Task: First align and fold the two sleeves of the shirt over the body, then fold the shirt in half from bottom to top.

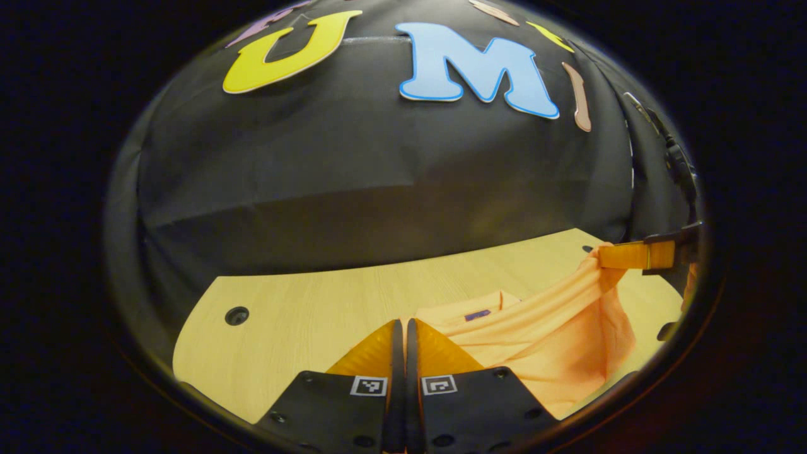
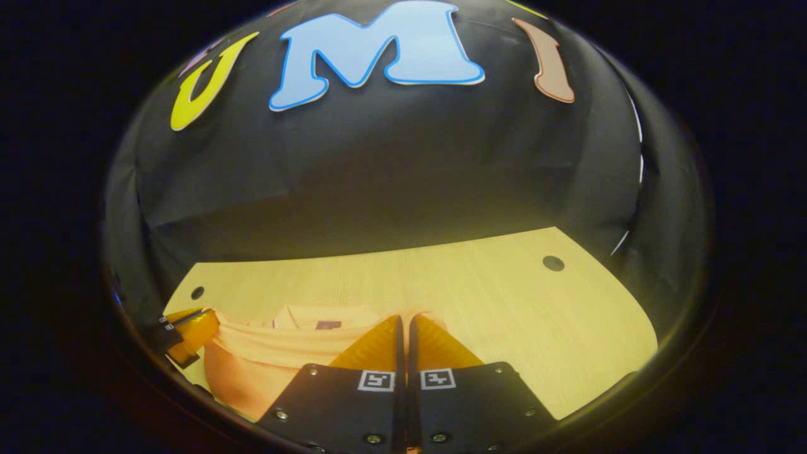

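Soft orange knit shirt (image 1: pixel 555 334) hangs lifted above pale wooden table (image 1: pixel 302 309), both grippers, left (image 1: pixel 403 328) and right (image 2: pixel 403 323), pinching hem corners; limp, light cloth sags between, best gripped at edges.

The left gripper (image 1: pixel 401 328) is pinching the orange shirt (image 1: pixel 555 347) over the table (image 1: pixel 302 302); at three o'clock the right gripper (image 1: pixel 605 255) is lifting it

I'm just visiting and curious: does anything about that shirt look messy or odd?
Yes. The shirt isn't flat on the table: both grippers, left and right, hold it up, so it sags, bunched, between them.
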